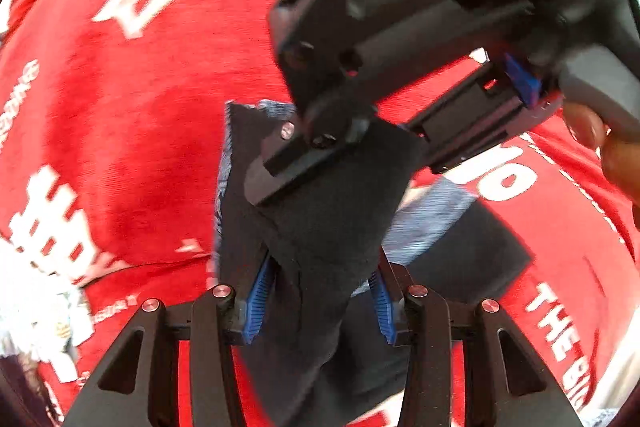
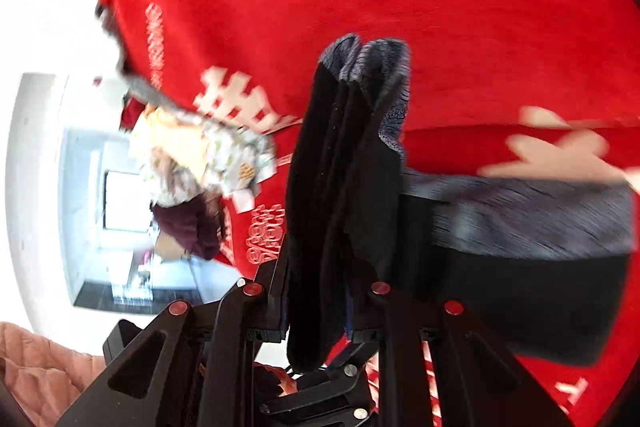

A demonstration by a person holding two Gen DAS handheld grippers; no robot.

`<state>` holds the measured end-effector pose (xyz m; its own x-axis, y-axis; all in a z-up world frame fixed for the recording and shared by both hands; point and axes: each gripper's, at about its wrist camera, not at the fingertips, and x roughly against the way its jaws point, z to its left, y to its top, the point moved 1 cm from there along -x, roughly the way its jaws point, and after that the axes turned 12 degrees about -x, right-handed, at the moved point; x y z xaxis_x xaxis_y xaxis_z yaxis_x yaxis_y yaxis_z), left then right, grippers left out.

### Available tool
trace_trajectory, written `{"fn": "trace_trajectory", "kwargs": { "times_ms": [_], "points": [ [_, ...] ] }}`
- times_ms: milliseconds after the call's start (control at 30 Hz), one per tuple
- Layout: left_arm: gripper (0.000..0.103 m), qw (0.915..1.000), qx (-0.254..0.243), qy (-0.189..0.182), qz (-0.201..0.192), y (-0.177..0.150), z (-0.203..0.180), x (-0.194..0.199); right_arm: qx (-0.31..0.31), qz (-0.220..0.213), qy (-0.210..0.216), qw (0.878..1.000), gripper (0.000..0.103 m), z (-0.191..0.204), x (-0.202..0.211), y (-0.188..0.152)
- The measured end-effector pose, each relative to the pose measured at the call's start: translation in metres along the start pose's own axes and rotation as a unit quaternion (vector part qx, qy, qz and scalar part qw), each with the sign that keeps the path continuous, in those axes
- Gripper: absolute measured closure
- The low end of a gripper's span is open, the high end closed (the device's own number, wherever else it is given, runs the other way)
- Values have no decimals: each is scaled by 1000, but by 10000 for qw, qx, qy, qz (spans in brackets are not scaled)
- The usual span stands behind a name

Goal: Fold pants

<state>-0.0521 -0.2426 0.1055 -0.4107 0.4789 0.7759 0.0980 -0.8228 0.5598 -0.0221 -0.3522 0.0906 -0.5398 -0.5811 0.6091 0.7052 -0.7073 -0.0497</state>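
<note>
Red cloth printed with large white characters covers the whole work surface; in the right wrist view a bright white room with a window opens at nine o'clock, beyond the cloth's edge.

Dark pants with a grey-blue knit band hang bunched between both tools. In the left wrist view the left gripper is clamped on a thick wad of the black fabric, blue pads pressed against it on both sides. Above it, toward one o'clock, the right gripper comes in close, its fingers against the same fabric, with a hand at three o'clock on its handle.

From the right wrist view, the right gripper is pinched on several stacked layers of the pants, which stand up toward twelve o'clock, while the rest of the garment trails along the cloth toward three o'clock.

My reading is that the folding is partway through: layers are already doubled and gathered, yet the bundle is lifted off the surface, not laid flat. Setting it down, squaring the edges and perhaps one more fold seem left. Both frames are motion-blurred, so finer detail of the fold is unclear.
</note>
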Motion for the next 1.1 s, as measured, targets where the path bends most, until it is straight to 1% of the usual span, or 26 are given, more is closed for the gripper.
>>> {"fn": "trace_trajectory", "kwargs": {
  "times_ms": [33, 100, 233, 333, 400, 467, 500, 533, 567, 633, 700, 767, 800, 833, 867, 900, 933, 967, 1000, 1033, 1067, 1100],
  "points": [
    [58, 9999, -80, -128, 72, 5, -17, -8, -64, -47, -50, 10000, 82, -13, 4, -3],
    [58, 9990, -223, -317, 202, 11, -45, -21, -335, -144, -192, 9992, 82, -52, 24, -7],
    [58, 9957, -528, -572, 506, 11, -99, -53, -755, -264, -409, 9960, 82, -114, 37, -15],
    [57, 9925, -631, -673, 799, 8, -121, -73, -1068, -359, -671, 9914, 82, -154, 43, -20],
    [56, 9913, -731, -606, 913, 8, -129, -79, -1238, -424, -793, 9882, 82, -176, 39, -19],
    [50, 9896, -738, -726, 1002, 8, -127, -76, -1340, -432, -811, 9867, 81, -184, 36, -18],
    [49, 9882, -689, -900, 1035, 7, -123, -72, -1349, -458, -803, 9865, 81, -186, 36, -19],
    [44, 9870, -653, -1016, 1058, 6, -116, -66, -1339, -477, -813, 9865, 81, -185, 32, -20],
    [42, 9868, -608, -1060, 1064, 3, -110, -61, -1308, -494, -865, 9864, 81, -183, 32, -21],
    [42, 9873, -375, -1139, 1042, -3, -88, -43, -1221, -535, -1118, 9848, 81, -171, 31, -21],
    [42, 9878, -102, -1108, 1089, -6, -67, -30, -1042, -571, -1444, 9824, 81, -162, 33, -25],
    [42, 9879, 199, -962, 1202, -13, -40, -26, -831, -617, -1868, 9769, 83, -152, 31, -32],
    [41, 9871, 413, -841, 1302, -25, -24, -26, -732, -657, -2133, 9720, 84, -148, 32, -35],
    [35, 9856, 588, -750, 1399, -41, -13, -28, -655, -700, -2432, 9652, 84, -146, 34, -38],
    [30, 9822, 831, -619, 1569, -47, 5, -35, -530, -749, -2968, 9505, 83, -143, 36, -40],
    [30, 9798, 987, -545, 1653, -53, 19, -40, -404, -753, -3535, 9315, 83, -142, 38, -43],
    [30, 9755, 1192, -453, 1795, -61, 38, -47, -352, -735, -3795, 9216, 79, -142, 40, -46],
    [30, 9732, 1292, -415, 1858, -69, 49, -53, -360, -745, -3817, 9206, 78, -141, 43, -49],
    [30, 9691, 1505, -368, 1918, -75, 65, -57, -488, -793, -3586, 9288, 78, -138, 49, -53],
    [30, 9664, 1659, -335, 1935, -84, 76, -56, -590, -861, -3403, 9345, 78, -134, 54, -55],
    [30, 9630, 1831, -332, 1951, -90, 88, -55, -619, -948, -3279, 9379, 76, -131, 58, -57],
    [30, 9609, 1921, -336, 1965, -93, 93, -58, -585, -1038, -3186, 9404, 74, -125, 60, -57]
  ]
}}
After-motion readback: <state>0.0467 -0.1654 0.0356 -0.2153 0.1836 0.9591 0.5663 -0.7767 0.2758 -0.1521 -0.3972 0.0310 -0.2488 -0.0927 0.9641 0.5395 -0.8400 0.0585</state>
